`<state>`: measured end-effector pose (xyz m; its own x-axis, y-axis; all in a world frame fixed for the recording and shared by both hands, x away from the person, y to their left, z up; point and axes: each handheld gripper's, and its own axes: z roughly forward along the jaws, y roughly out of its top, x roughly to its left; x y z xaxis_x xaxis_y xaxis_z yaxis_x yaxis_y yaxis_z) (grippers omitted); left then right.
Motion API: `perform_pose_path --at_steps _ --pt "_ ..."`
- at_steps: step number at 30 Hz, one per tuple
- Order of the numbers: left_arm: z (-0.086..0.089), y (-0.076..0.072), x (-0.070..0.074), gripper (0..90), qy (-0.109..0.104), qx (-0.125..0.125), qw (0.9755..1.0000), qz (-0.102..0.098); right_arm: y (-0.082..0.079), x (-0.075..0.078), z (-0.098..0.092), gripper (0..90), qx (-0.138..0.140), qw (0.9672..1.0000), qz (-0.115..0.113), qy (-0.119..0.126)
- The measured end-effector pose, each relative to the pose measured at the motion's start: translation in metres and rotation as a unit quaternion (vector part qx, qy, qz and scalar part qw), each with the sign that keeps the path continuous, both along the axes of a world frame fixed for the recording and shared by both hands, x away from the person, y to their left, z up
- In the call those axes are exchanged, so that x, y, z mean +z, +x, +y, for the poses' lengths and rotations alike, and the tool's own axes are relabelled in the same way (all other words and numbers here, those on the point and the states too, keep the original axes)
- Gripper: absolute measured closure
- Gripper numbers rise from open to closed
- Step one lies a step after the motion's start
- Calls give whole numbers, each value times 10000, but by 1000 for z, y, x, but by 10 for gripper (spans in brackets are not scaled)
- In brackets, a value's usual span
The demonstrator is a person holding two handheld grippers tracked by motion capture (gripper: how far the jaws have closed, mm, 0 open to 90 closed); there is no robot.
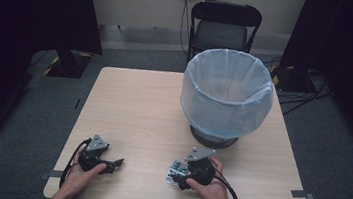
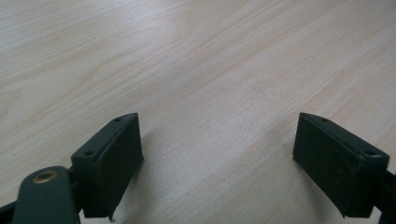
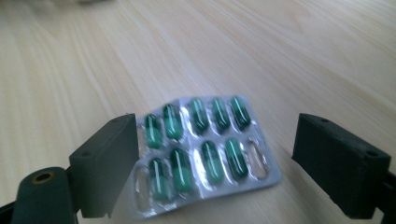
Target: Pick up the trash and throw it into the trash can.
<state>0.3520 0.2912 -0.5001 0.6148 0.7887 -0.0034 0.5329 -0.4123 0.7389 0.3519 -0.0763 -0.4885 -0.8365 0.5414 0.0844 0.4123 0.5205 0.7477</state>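
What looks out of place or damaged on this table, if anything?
Only the blister pack under the right tongs: two pockets, at its near corners, look empty and flattened. It lies flat between the open jaws. The lined bin stands upright, and nothing is spilled on the table.

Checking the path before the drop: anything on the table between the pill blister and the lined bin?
Nothing visible. The pill blister lies flat between the open jaws of the right gripper. Bare table runs from there to the lined bin, which stands just beyond it.
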Motion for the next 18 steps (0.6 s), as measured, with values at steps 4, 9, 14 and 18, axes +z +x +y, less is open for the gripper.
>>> perform_pose_path --at_steps 4,9,14,18 --pt "0 0 0 152 -2 1 10000 1 3 3 7 140 358 9993 127 39" --pt "0 0 0 152 4 -4 10000 1 4 -5 14 130 434 9988 130 -198" --pt "0 0 0 152 19 -13 10000 2 -5 -8 20 105 529 9968 -215 -566" --pt "0 0 0 152 5 -6 10000 2 -4 -8 20 102 481 9971 -186 -561"
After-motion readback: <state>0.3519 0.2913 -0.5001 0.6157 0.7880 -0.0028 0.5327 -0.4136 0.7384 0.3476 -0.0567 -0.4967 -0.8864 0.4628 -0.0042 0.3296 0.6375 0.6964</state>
